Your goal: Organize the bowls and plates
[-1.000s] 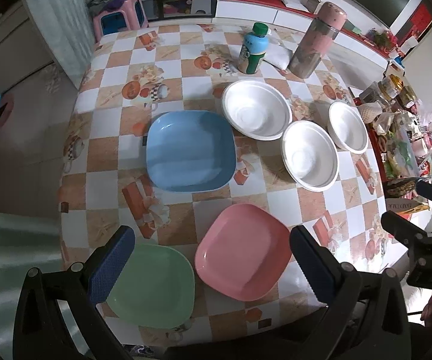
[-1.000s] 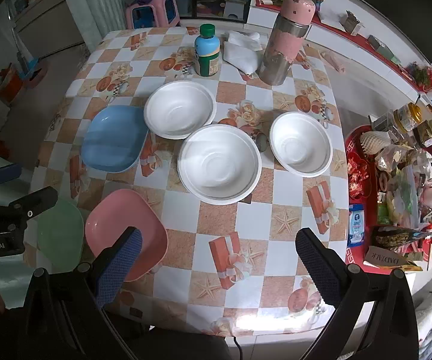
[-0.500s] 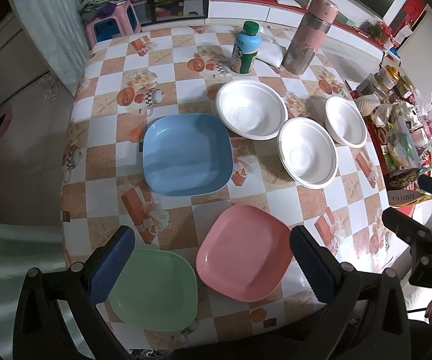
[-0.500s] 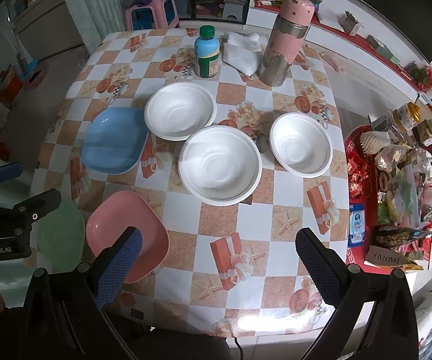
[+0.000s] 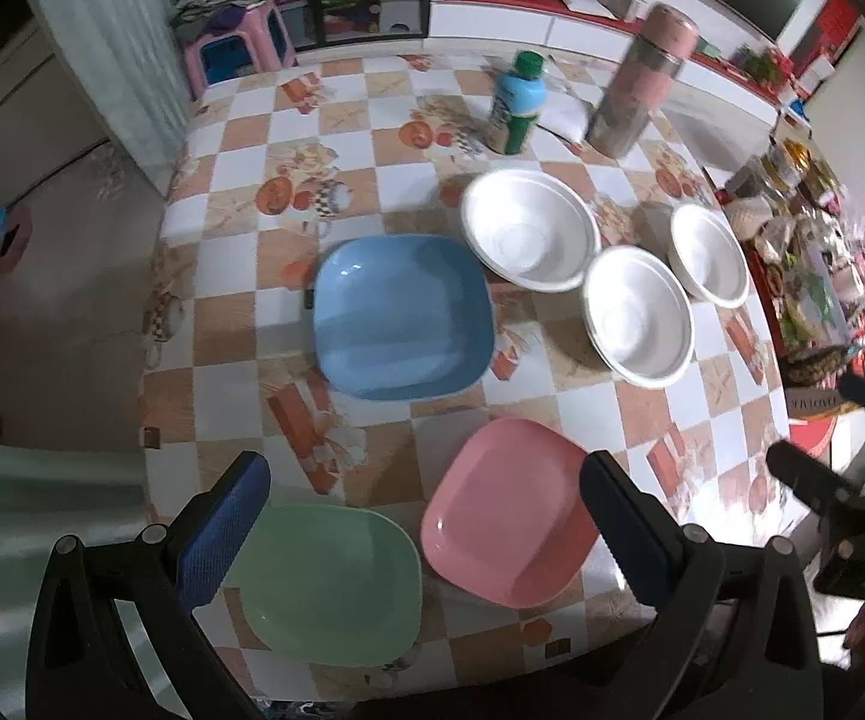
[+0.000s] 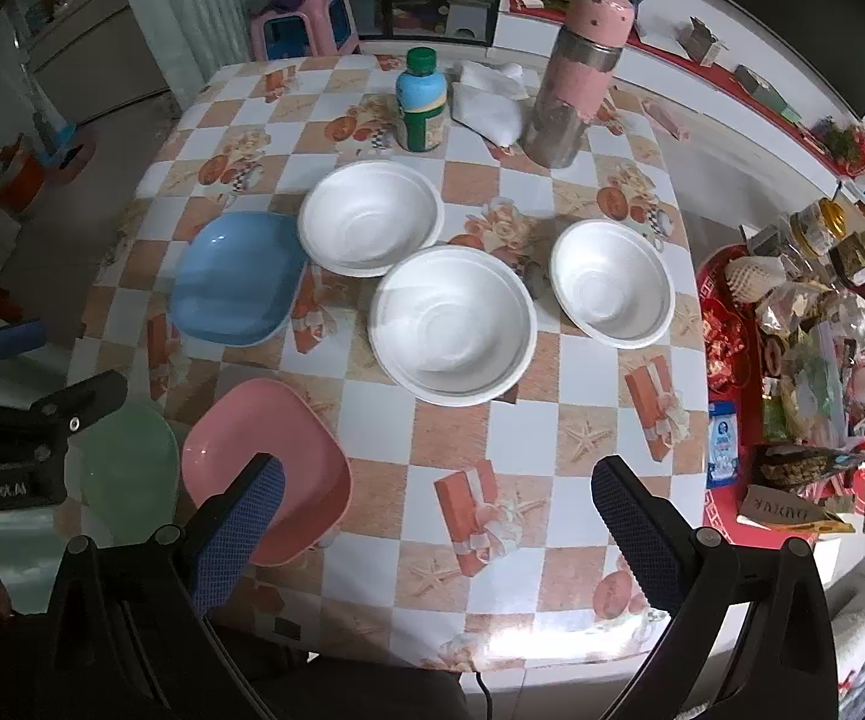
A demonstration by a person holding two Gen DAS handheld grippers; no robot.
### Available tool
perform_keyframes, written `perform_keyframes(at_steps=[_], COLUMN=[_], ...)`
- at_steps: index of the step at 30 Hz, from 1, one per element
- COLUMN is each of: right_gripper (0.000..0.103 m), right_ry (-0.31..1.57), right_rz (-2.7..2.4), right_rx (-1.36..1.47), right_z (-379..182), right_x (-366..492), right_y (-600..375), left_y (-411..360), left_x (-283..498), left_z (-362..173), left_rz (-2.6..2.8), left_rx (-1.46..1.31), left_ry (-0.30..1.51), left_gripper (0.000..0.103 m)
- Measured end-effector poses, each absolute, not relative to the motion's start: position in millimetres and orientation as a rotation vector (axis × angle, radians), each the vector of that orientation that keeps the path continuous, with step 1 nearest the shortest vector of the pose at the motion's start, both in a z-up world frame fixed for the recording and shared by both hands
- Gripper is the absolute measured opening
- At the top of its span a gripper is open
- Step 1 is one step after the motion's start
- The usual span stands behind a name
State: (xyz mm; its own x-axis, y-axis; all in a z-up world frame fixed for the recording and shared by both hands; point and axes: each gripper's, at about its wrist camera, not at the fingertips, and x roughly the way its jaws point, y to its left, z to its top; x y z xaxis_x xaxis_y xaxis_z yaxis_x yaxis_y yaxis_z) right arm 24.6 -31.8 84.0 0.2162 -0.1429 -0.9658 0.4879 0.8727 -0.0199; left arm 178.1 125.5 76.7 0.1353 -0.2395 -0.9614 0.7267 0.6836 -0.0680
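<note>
Three square plates lie on the checked table: blue point(image 5: 402, 315), pink point(image 5: 507, 510) and green point(image 5: 336, 582). Three white bowls stand separately behind them: one at the back point(image 5: 528, 228), one in the middle point(image 5: 639, 315), one at the right point(image 5: 709, 253). My left gripper point(image 5: 426, 531) is open and empty, above the near edge over the green and pink plates. My right gripper point(image 6: 435, 531) is open and empty, above the near table edge, in front of the middle bowl point(image 6: 453, 324). The pink plate point(image 6: 264, 468) lies by its left finger.
A blue-labelled bottle point(image 5: 516, 105), a pink thermos point(image 5: 642, 81) and a white cloth point(image 6: 489, 99) stand at the back of the table. A red tray with snacks and jars point(image 6: 792, 360) fills the right side. A pink stool point(image 6: 306, 24) stands beyond the table.
The left gripper view has shifted so the plates and bowls sit further right and higher in frame. The right gripper has barely moved. Nothing on the table moved.
</note>
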Motion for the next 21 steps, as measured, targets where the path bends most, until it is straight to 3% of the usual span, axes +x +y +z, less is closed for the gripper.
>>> perform_keyframes(at_steps=[21], right_gripper=[0.103], right_ry=[1.203], right_rz=[-0.378], right_rx=[0.352], right_z=[71], right_x=[102], right_y=[14], left_y=[139], left_x=[248], left_z=[53], left_rz=[-0.689], left_rx=[0.547], left_ry=[1.262], left_gripper=[0.103])
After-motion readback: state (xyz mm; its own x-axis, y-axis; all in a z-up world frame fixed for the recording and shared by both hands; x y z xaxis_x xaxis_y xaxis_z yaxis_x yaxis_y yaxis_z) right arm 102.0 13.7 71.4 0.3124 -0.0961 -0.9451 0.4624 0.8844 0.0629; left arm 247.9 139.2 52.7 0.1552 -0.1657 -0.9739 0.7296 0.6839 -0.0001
